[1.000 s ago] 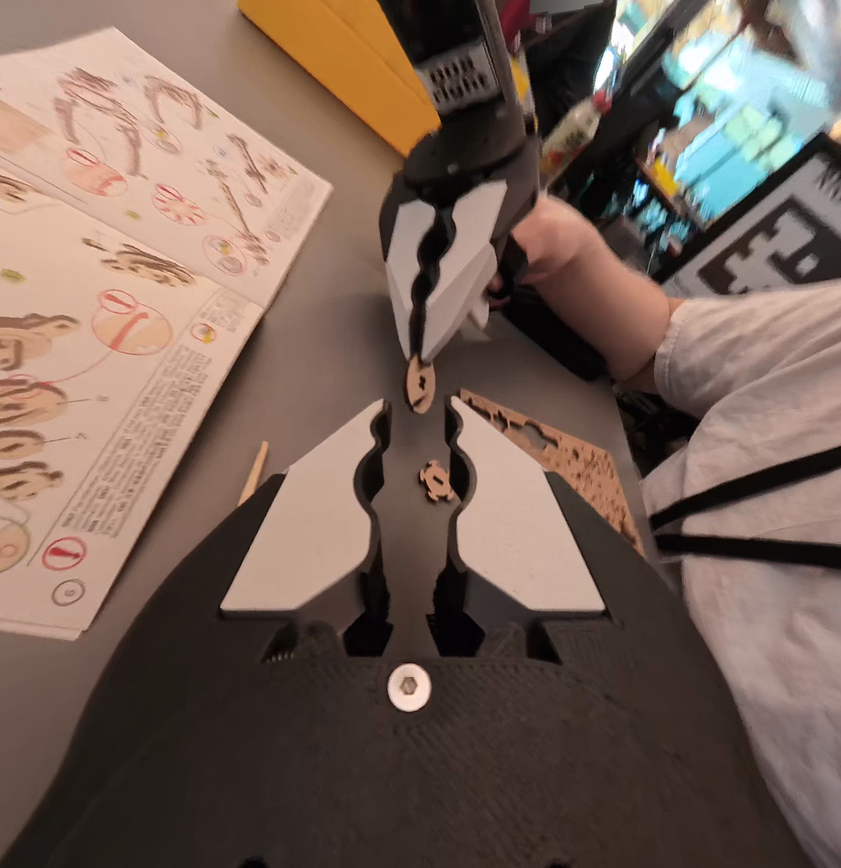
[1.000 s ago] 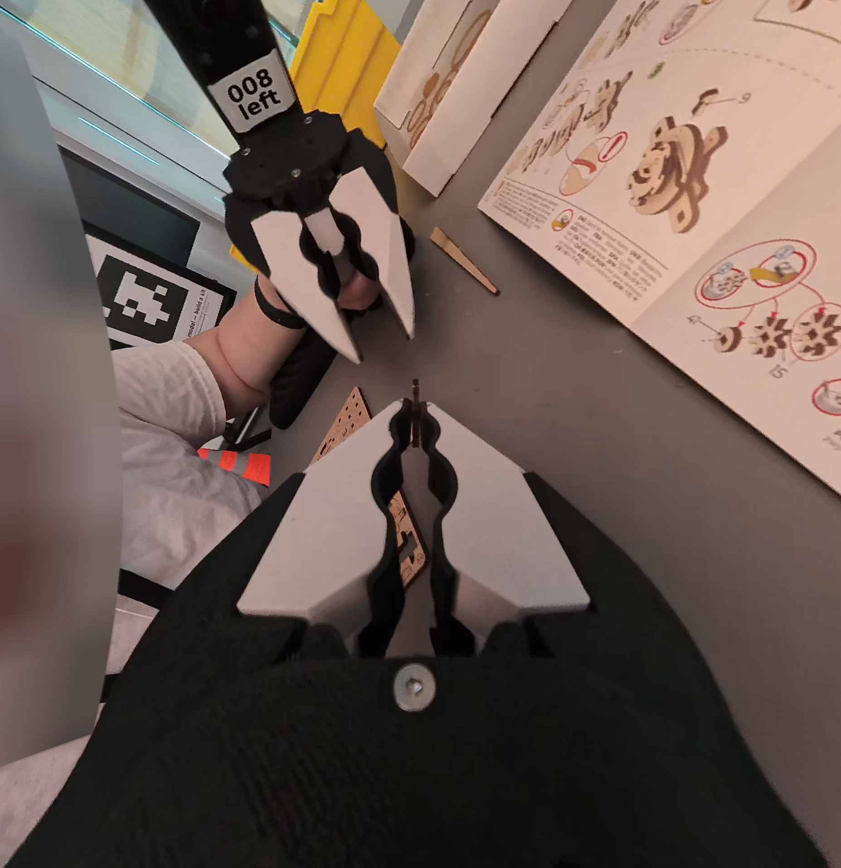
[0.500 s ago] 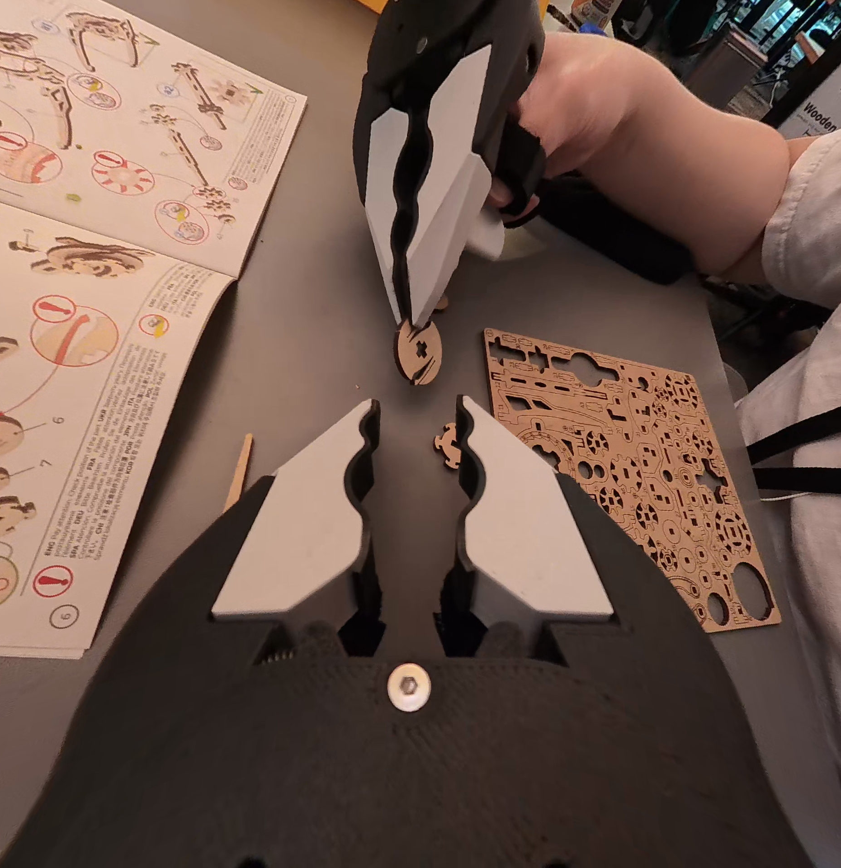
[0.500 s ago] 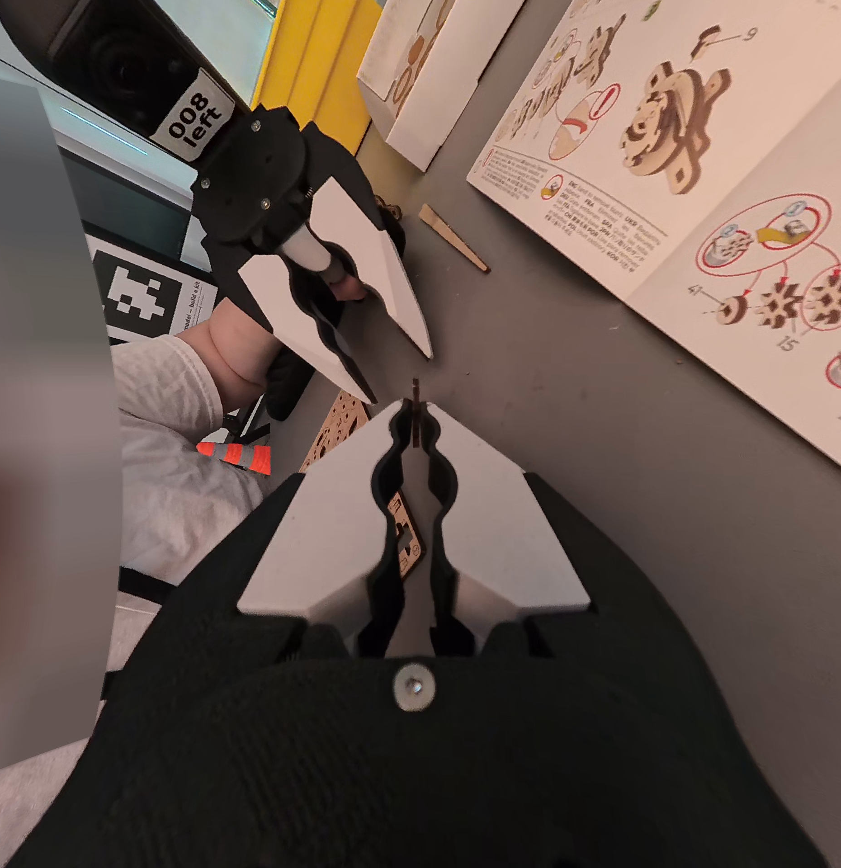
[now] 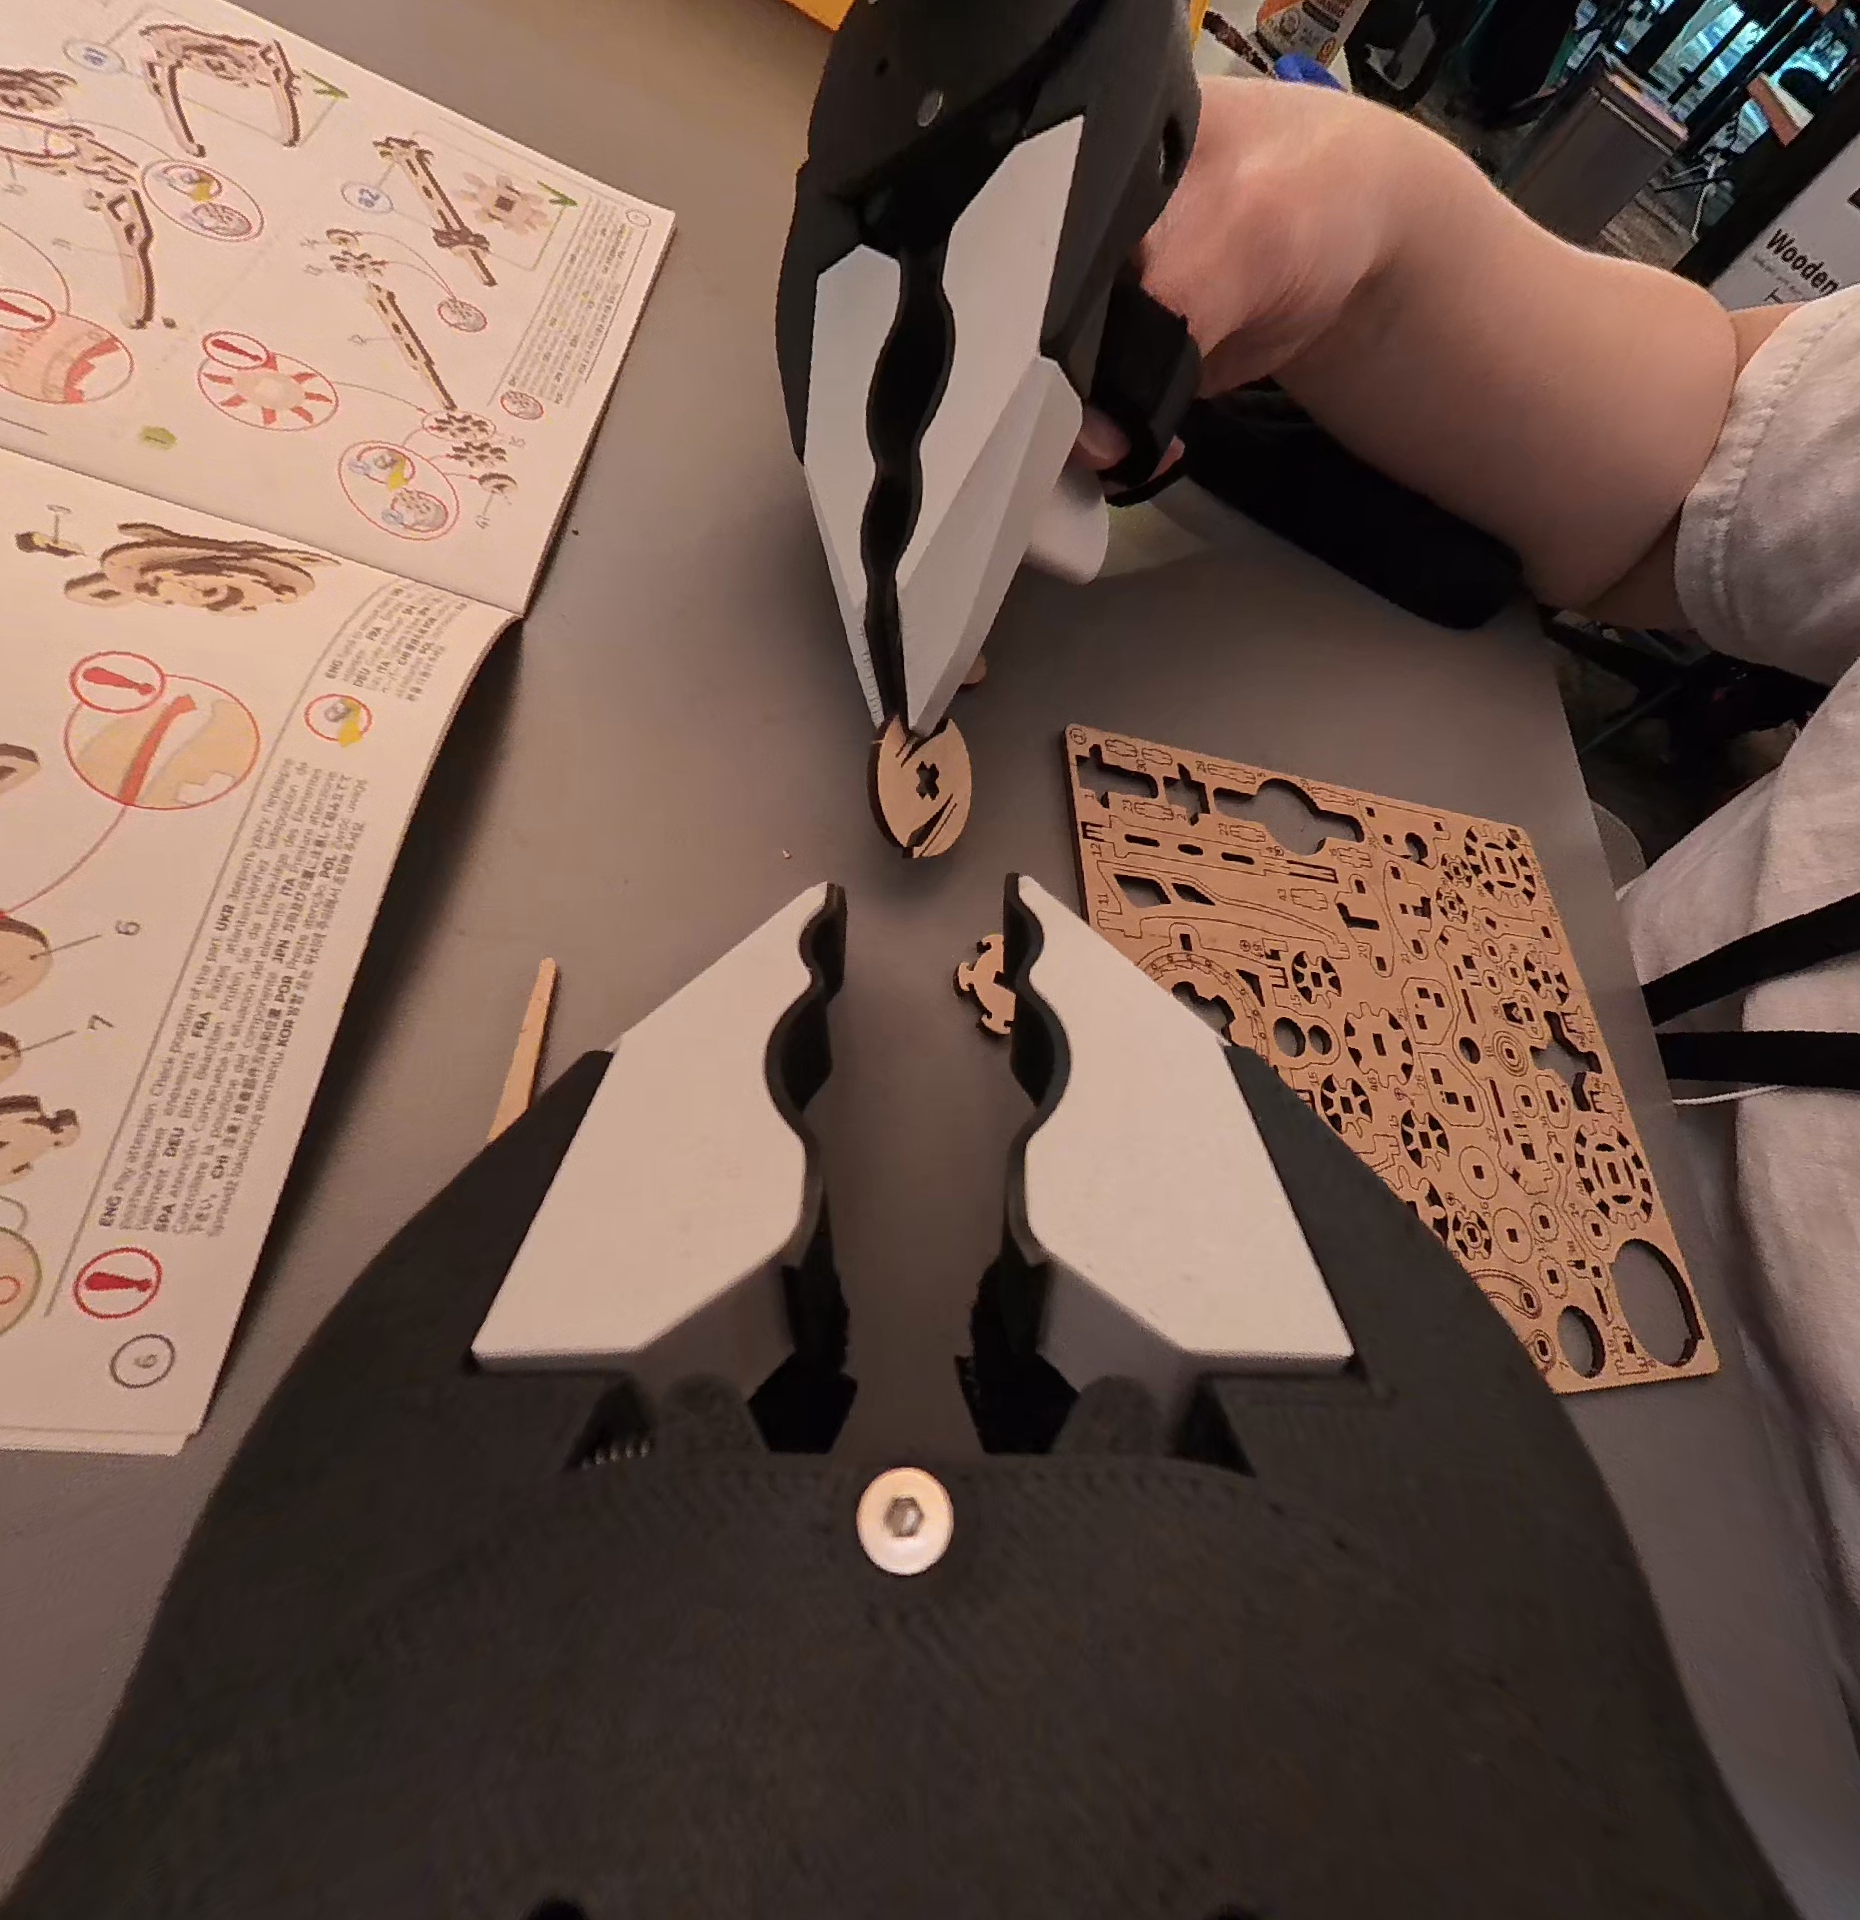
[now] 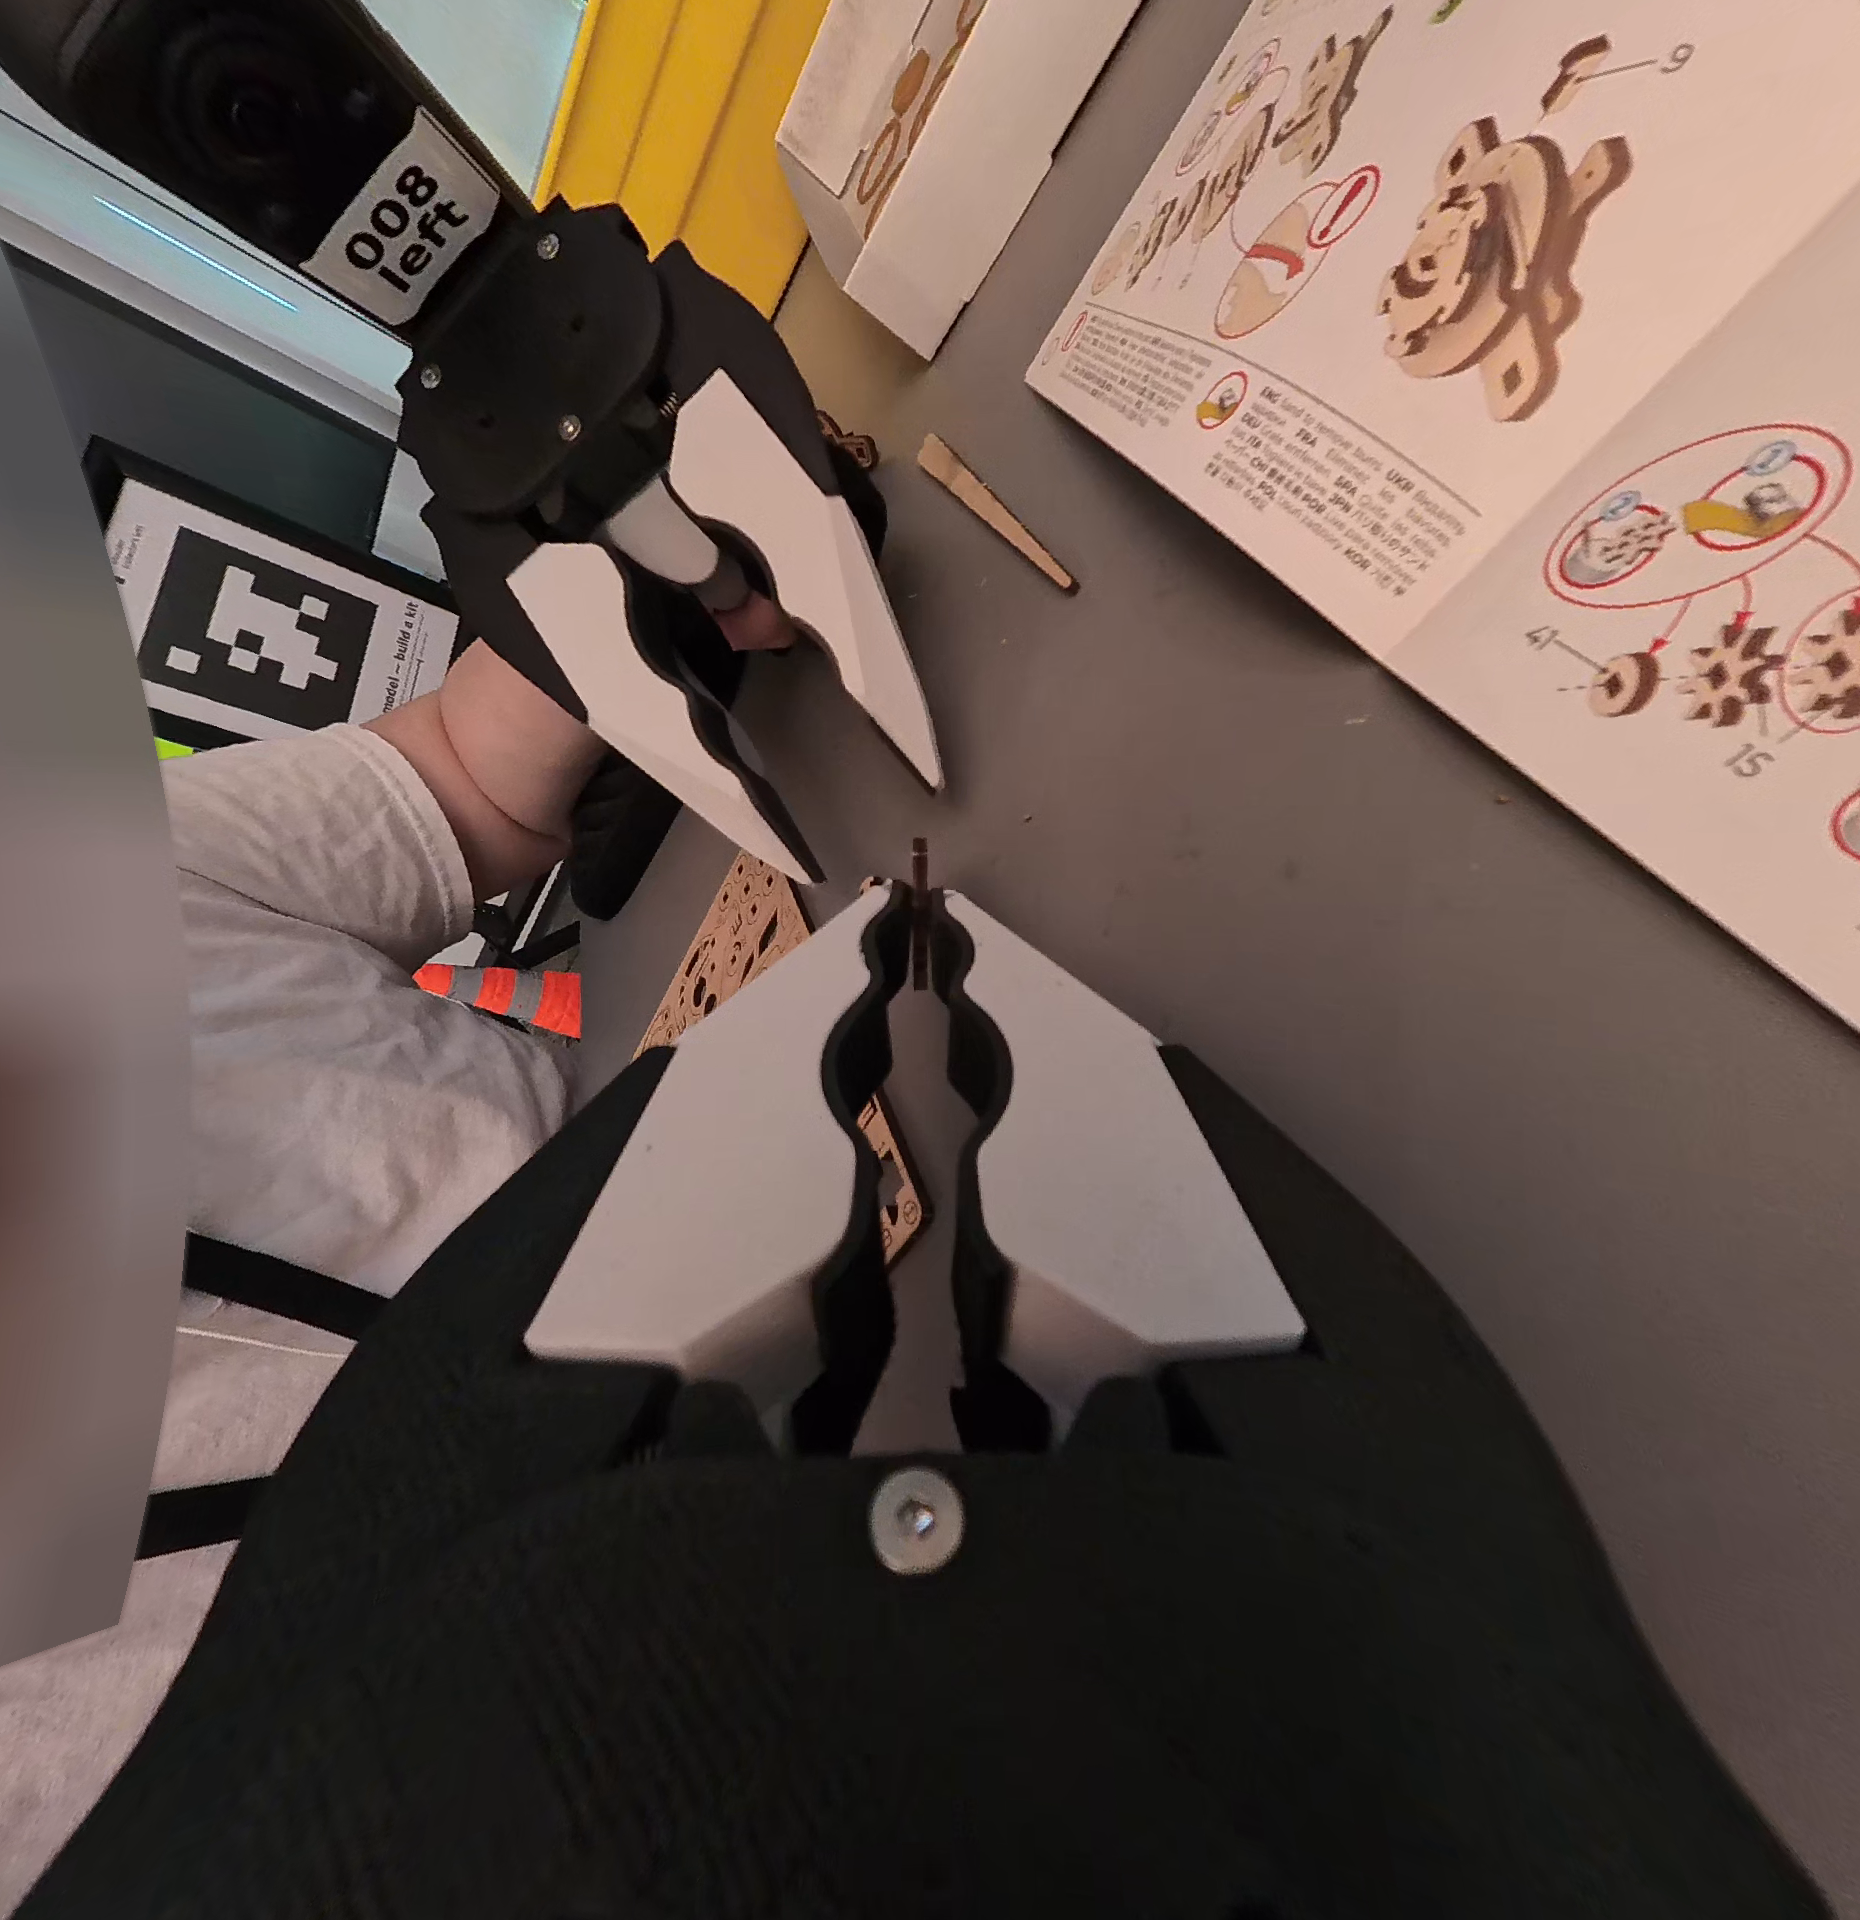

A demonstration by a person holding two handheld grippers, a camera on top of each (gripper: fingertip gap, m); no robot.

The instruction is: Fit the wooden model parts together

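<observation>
On a grey table (image 5: pixel 697 644) beside a fretted wooden sheet (image 5: pixel 1393 1049), the left gripper (image 5: pixel 921 904) gapes empty near a small cog (image 5: pixel 983 982), while the right gripper (image 5: pixel 900 717) pinches a round disc (image 5: pixel 921 790) (cross-shaped hole) upright.

Your left claw (image 5: pixel 921 914) and right claw (image 6: pixel 913 899) are black-bodied with pale grey wavy-edged fingers and a silver screw; your sleeves (image 5: pixel 1799 468) are white.

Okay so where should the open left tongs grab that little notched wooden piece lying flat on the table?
The small notched piece lies flat beside the left tongs, by the right finger. Probably come straight down and pinch across two opposite rim lobes; flat as it is, only its thin edge offers a hold. Keep clear of the punched sheet on its right.
</observation>
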